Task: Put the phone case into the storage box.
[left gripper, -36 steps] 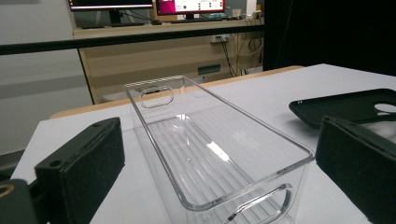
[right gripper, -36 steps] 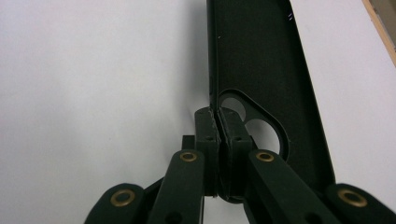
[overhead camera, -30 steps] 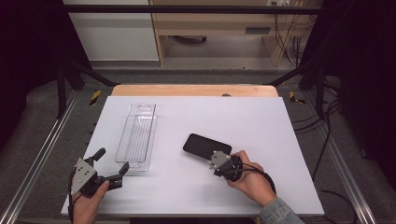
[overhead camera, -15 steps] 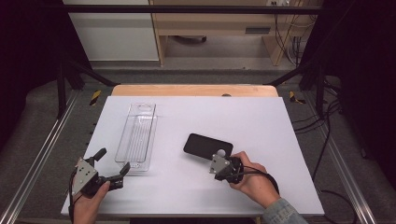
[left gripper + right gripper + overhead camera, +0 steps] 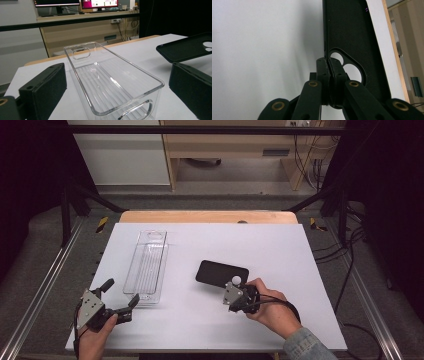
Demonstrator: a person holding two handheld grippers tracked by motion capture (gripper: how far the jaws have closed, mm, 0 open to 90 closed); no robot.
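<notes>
The right gripper [image 5: 234,292] has slid a little toward 5 o'clock, pinching the black phone case [image 5: 220,273].
The right gripper view shows its jaws shut on the thin edge by two round holes; the left gripper [image 5: 120,296] stands wide by the clear tray [image 5: 147,265].

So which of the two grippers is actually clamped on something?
The right gripper: its jaws pinch the black phone case rim. The left gripper gapes open before the clear tray.

On the table [image 5: 300,250], the clear tray [image 5: 148,265] lies left of the phone case [image 5: 220,273], well apart.
</notes>
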